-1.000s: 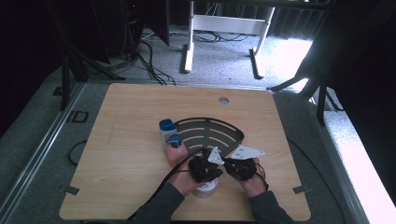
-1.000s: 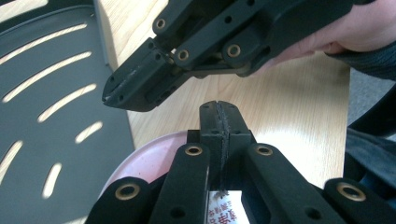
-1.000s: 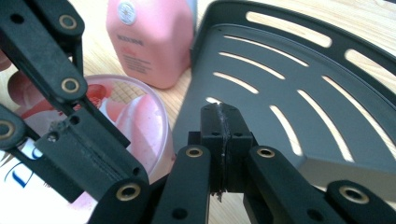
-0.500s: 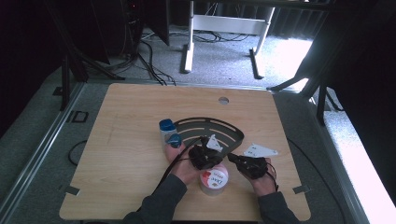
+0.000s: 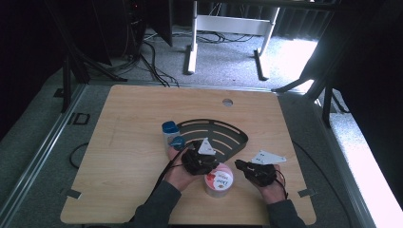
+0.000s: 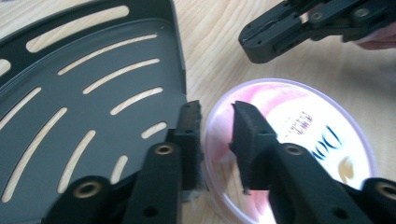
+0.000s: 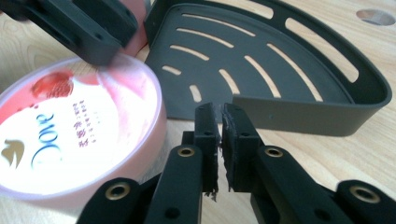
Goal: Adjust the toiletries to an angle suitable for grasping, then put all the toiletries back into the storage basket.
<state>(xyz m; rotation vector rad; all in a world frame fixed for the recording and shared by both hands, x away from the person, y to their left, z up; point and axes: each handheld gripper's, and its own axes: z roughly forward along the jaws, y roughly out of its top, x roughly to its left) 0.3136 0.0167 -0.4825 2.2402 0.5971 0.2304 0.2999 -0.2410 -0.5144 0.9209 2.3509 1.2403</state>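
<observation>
Tub point(image 5: 218, 180) stands before the rack point(image 5: 214, 137) — two bottles point(image 5: 170, 133), seemingly touching, left of it.

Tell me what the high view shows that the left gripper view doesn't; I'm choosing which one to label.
High view adds: two blue-capped bottles beside the tray, the table's round hole, and the person's sleeves.
Left gripper view adds: the left gripper close up. Its jaws are apart and have just been opening, with the jar rim under the gap and no pad pressing on it.
Both share: the black slotted tray, the pink-lidded jar and the left gripper.
</observation>
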